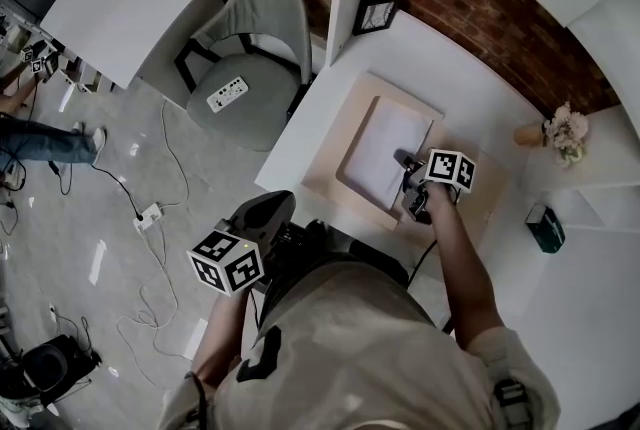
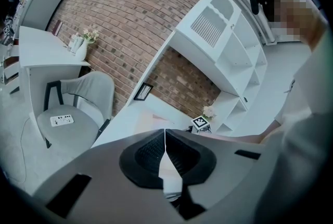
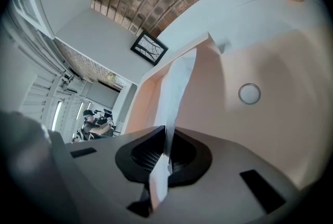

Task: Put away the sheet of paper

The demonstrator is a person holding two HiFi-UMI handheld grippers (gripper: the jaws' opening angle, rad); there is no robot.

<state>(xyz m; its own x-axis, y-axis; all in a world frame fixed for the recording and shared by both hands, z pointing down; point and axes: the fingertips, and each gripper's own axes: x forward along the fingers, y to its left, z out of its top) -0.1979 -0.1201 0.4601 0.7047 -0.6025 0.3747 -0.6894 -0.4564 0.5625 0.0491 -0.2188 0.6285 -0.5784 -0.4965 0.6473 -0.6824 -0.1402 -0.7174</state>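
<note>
Sheet of paper (image 1: 385, 150) lies in the shallow pink tray (image 1: 350, 108) on the desk (image 1: 430, 43). Right tool (image 3: 166, 151) is clamped on its near edge, arm extended. Left tool (image 2: 165, 151) is closed on nothing, held back by the torso.

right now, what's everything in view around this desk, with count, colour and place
desk: 1, white, against the brick wall
mat: 1, peach, on the desk
sheet of paper: 1, white, over the mat
picture frame: 1, black, back of the desk
flower vase: 1, pale flowers, right of the mat
box: 1, teal, far right
chair: 1, grey, left of the desk
power strip: 1, white, on the chair seat
right gripper: shut on the sheet of paper
left gripper: jaws together, empty
</note>
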